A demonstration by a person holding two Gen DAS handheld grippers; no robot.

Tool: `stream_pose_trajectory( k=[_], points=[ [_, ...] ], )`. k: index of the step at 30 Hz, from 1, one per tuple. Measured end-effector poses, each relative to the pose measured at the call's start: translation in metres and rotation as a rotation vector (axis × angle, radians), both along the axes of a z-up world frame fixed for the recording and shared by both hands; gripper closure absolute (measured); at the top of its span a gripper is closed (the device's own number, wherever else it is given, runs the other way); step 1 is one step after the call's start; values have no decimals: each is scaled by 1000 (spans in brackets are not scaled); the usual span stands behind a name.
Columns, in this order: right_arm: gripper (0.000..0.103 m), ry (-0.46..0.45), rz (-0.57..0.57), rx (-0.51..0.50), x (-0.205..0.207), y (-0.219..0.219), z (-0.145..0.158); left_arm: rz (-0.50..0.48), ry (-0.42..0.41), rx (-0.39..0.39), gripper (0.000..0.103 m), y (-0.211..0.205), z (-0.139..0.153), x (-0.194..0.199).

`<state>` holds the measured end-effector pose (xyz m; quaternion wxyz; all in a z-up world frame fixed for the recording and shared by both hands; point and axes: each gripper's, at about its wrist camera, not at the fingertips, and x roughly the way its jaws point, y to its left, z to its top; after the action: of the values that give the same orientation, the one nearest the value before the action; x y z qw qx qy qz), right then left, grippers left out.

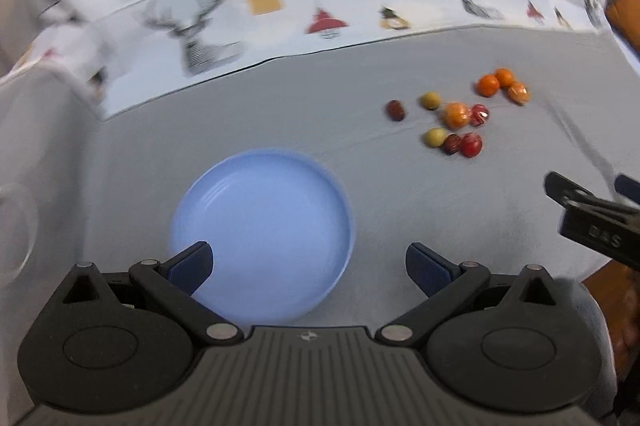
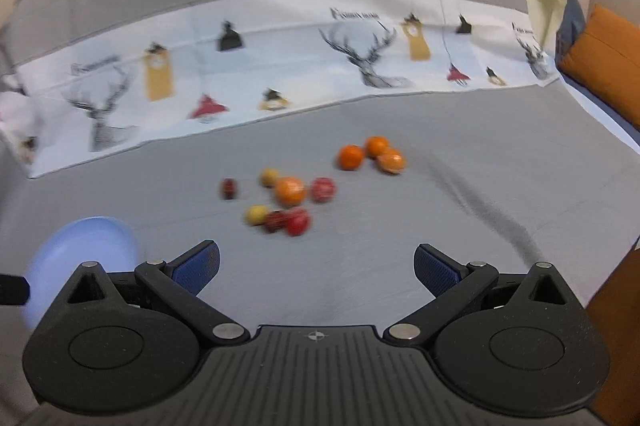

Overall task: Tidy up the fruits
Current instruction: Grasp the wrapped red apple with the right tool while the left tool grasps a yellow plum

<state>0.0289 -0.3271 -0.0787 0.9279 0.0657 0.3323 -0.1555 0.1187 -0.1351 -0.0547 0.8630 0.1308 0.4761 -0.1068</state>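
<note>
An empty light blue plate (image 1: 262, 226) lies on the grey cloth just ahead of my left gripper (image 1: 309, 266), which is open with nothing between its fingers. Small fruits are scattered to the far right of it: oranges (image 1: 489, 85), red fruits (image 1: 471, 145), yellow ones (image 1: 435, 137) and a dark red one (image 1: 395, 110). In the right wrist view the same fruits lie ahead: oranges (image 2: 351, 157), a large orange (image 2: 289, 191), red fruits (image 2: 297, 221), yellow ones (image 2: 256, 215). My right gripper (image 2: 317, 268) is open and empty, short of the fruits. The plate (image 2: 86, 250) shows at its lower left.
A white cloth printed with deer heads (image 2: 372, 62) runs across the back of the grey surface. An orange cushion (image 2: 604, 58) sits at the far right. The right gripper's black body (image 1: 592, 222) pokes in at the right edge of the left wrist view.
</note>
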Motion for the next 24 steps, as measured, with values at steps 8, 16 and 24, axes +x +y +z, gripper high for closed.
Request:
stream_pose_trajectory(
  k=[8,16,24],
  points=[
    [1,181,-8,54,118,-42,-99,-48,22,-2,0,-63,-46,83],
    [32,104,-55,18,147,-39,-139,-97,49,-22,0,-93,-84,130],
    [69,57,-346,44,128,-84,-133,-196,98,-64,0,-134,-116,146]
  ],
)
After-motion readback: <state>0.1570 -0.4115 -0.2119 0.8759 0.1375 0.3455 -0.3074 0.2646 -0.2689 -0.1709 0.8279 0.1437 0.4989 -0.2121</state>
